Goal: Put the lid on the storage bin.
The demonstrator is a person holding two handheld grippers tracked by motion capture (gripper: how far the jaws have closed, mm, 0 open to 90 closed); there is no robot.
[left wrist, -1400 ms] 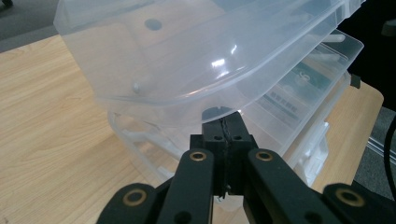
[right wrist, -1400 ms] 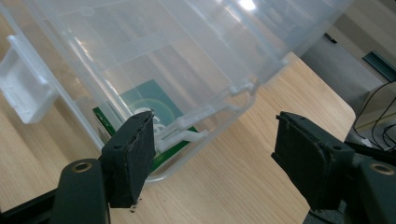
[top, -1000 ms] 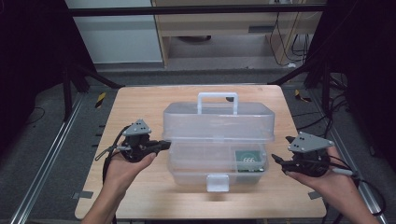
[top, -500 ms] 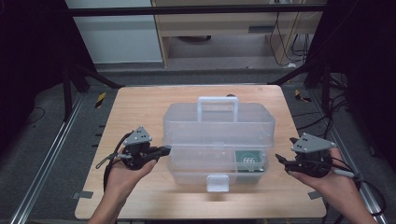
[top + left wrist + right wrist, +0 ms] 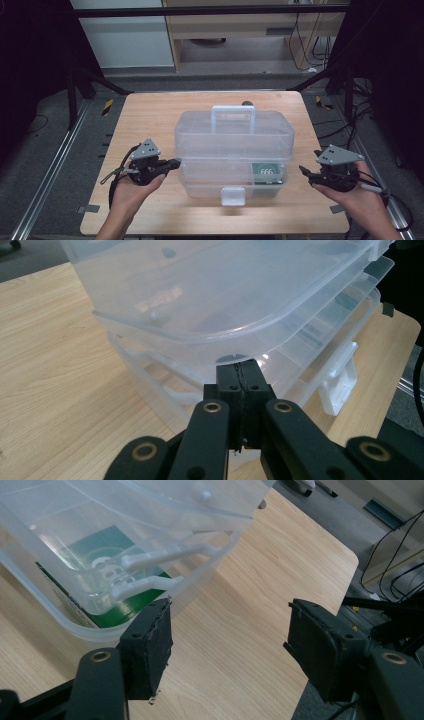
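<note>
A clear plastic tool box point(image 5: 233, 142) with a handle point(image 5: 233, 112) and a white front latch point(image 5: 233, 195) stands mid-table. A green card marked 666 point(image 5: 267, 172) lies inside at its front right, seen through the wall as the green card point(image 5: 107, 555). My left gripper point(image 5: 175, 162) is shut, empty, its tip at the box's left side. In the left gripper view the left gripper point(image 5: 242, 377) sits just under the upper tier's rim point(image 5: 220, 342). My right gripper point(image 5: 306, 172) is open beside the box's right end. The jaws of the right gripper point(image 5: 227, 630) have just been closing, nothing between them.
The wooden table point(image 5: 150, 120) has bare room left, right and behind the box. A small dark object point(image 5: 246, 103) sits behind the handle. Dark frame rails and cables surround the table; the table's right edge point(image 5: 350, 560) is close to my right gripper.
My left gripper has slid a little toward the table's near edge along the box's left side. The right gripper has hardly moved.
</note>
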